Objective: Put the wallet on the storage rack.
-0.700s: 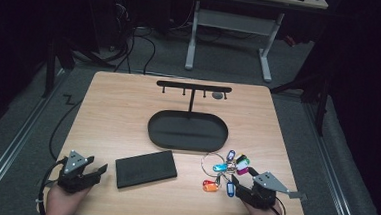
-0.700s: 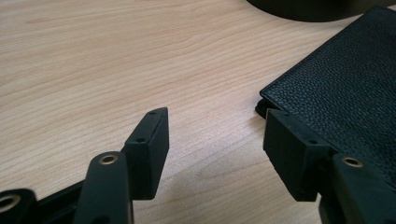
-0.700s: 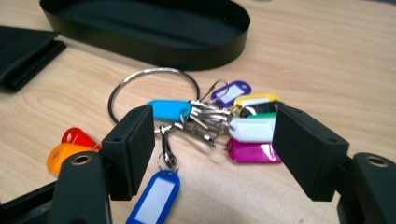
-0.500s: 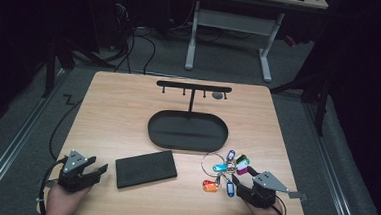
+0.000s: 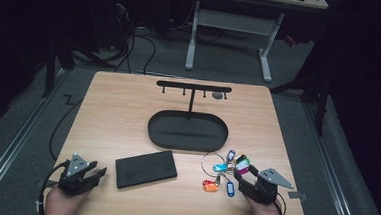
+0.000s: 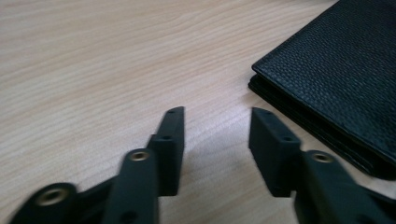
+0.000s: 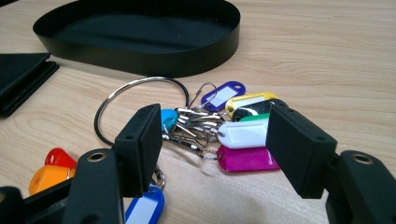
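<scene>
Left tool (image 5: 88, 173): jaws spread, holding nothing, low over the surface (image 5: 122, 118) just beside the black wallet (image 5: 145, 168). Oval tray (image 5: 187, 131) mid-surface: nothing in it; hook stand (image 5: 193, 87) rising behind it, hooks bare except for a small unclear item at the right end. Right tool (image 7: 215, 140): jaws spread around the key tags (image 7: 243, 133) on their ring (image 7: 140, 100), lying just in front of the tray, not yet pinched; lifting and placing judged still to come

Bare counter (image 5: 113, 113) lay open along the left edge and across the far left corner. The oval tray (image 5: 187, 132) with its hook stand (image 5: 194, 86) blocked the middle. The black wallet (image 5: 145, 168) and the key bunch (image 5: 223, 170) crowded the near edge, with bare wood between them.
</scene>
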A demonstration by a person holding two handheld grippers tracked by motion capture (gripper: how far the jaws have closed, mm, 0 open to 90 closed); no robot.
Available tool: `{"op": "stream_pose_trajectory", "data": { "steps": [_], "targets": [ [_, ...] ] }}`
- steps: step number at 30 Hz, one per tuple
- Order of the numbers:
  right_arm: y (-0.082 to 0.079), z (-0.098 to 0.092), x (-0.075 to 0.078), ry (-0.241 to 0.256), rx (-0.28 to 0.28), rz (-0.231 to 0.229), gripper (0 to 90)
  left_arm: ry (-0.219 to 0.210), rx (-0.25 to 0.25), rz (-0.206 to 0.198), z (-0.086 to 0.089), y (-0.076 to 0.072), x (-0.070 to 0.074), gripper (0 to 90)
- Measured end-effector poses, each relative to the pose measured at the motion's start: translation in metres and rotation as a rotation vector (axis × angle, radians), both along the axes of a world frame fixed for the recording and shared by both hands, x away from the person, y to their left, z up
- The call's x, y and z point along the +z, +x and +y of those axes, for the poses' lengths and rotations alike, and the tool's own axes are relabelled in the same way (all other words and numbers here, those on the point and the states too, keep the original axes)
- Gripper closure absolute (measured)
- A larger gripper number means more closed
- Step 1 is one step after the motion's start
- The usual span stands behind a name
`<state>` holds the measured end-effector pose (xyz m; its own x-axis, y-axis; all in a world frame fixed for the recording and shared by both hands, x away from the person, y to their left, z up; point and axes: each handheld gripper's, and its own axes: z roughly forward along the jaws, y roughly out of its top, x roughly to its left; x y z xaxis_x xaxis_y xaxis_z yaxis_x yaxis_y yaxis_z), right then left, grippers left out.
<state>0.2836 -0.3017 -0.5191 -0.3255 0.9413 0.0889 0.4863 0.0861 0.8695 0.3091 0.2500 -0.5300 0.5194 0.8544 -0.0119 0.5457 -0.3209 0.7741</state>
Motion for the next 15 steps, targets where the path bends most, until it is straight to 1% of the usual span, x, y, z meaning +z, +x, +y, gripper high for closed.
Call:
{"op": "stream_pose_trajectory", "data": {
  "steps": [1,2,3,4,6,8,12,15],
  "targets": [
    [0.001,0.0,0.0,0.004,-0.001,-0.002,36.4,0.001,-0.005,0.005,0.0,0.0,0.0,65.7],
    [0.001,0.001,0.0,0.005,-0.001,-0.002,36.4,0.011,-0.006,0.013,0.001,0.0,-0.001,67.1],
    [0.001,0.001,0.0,0.005,-0.001,-0.002,36.4,0.01,0.0,0.019,0.001,0.001,-0.003,67.1],
    [0.001,0.002,0.001,0.005,0.001,-0.003,36.4,0.009,-0.008,0.034,0.001,0.002,-0.004,69.4],
    [0.001,0.003,0.0,0.009,0.011,-0.007,36.4,0.018,-0.005,0.03,0.002,0.005,-0.004,75.2],
    [0.003,0.006,0.0,0.002,0.022,-0.002,36.5,0.015,-0.001,0.024,0.001,0.008,-0.004,82.2],
    [0.003,0.007,-0.002,-0.014,0.034,0.002,36.5,0.029,-0.004,-0.01,-0.003,0.013,0.0,85.0],
    [-0.003,0.006,-0.003,-0.031,0.046,0.003,36.7,0.026,-0.026,-0.018,-0.008,0.019,0.002,84.7]
  ]
}}
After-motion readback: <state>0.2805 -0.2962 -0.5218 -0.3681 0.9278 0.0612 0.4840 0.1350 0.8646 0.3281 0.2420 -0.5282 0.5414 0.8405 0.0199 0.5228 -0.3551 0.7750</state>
